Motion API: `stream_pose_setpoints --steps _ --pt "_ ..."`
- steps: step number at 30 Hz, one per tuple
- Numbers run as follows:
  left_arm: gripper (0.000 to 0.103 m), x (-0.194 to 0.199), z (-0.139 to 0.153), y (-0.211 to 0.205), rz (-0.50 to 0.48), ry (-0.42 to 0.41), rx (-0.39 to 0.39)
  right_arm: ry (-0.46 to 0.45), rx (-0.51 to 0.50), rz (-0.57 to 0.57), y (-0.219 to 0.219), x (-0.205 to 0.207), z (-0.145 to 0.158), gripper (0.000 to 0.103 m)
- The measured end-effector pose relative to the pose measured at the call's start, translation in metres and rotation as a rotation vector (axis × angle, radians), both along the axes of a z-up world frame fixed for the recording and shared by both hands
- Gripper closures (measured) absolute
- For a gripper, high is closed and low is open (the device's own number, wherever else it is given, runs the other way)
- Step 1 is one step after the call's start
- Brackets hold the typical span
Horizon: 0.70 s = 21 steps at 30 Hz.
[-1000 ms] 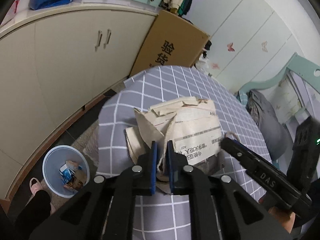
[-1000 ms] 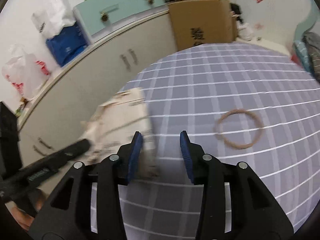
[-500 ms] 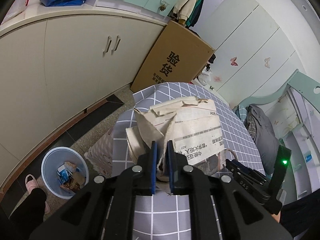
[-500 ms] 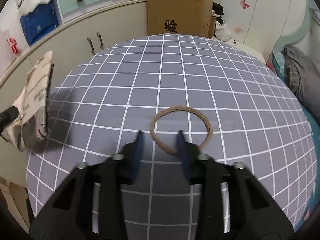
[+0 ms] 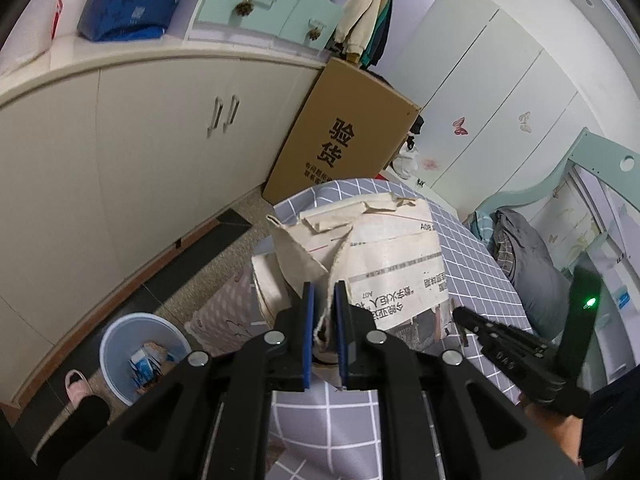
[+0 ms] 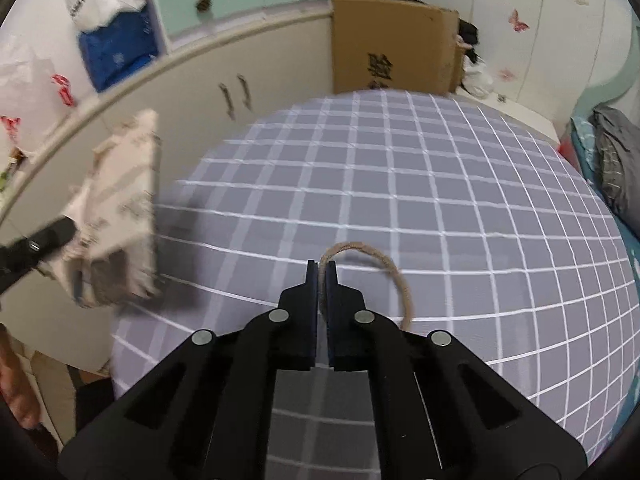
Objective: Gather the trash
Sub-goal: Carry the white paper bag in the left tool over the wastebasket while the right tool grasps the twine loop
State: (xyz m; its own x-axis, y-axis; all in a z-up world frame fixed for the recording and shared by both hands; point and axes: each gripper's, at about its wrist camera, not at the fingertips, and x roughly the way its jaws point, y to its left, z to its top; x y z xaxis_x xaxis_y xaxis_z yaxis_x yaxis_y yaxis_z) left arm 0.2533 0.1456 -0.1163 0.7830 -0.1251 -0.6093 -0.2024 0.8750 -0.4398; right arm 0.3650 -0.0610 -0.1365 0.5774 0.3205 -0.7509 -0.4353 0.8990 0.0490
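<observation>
Right now your left hand-held gripper [image 5: 322, 312] is pinching the crumpled newspaper [image 5: 384, 264] by a thin fold at the bottom centre of the left wrist view, with most of the bundle hanging free beyond the pads. That narrow hold is your first risk: swing fast and the paper may tear or slide out before you reach the blue bin [image 5: 144, 356], which sits on the floor at the lower left, well apart from the bundle.

Your right hand-held gripper [image 6: 322, 276] is pressed together on the near arc of the tan loop [image 6: 384, 272], low in the centre of the right wrist view. The rest of the loop trails to the right over the checked desk [image 6: 460, 184]. Whether the pads have the cord squarely is hard to tell; a shallow bite could let it drop back as you lift.

Farther off, the bundle appears blurred at the left of that view, beside the desk edge, so watch for it brushing the cloth.
</observation>
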Motion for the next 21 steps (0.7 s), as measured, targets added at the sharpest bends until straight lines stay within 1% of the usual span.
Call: stream_pose_setpoints --steps 3,5,7,11,17,19,21 --pt "0.094 -0.014 0.004 0.003 0.000 -0.019 0.007 -0.021 0.032 0.035 0.014 -0.013 0.015 0.100" --pt "0.094 -0.024 0.007 0.005 0.013 -0.034 0.039 -0.026 0.056 0.058 0.022 -0.021 0.023 0.100" --pt "0.094 -0.033 0.009 0.007 0.025 -0.040 0.053 -0.029 0.085 0.083 0.032 -0.030 0.031 0.100" --pt "0.094 -0.054 0.008 0.022 0.076 -0.052 0.094 -0.049 0.113 0.135 0.055 -0.048 0.043 0.100" --pt "0.094 -0.082 -0.006 0.063 0.162 -0.026 0.099 -0.040 0.145 0.249 0.109 -0.072 0.050 0.100" --pt "0.094 -0.088 -0.013 0.079 0.187 -0.013 0.089 -0.036 0.152 0.287 0.130 -0.078 0.049 0.100" --pt "0.094 -0.094 -0.019 0.093 0.215 0.000 0.096 -0.017 0.169 0.329 0.152 -0.084 0.046 0.100"
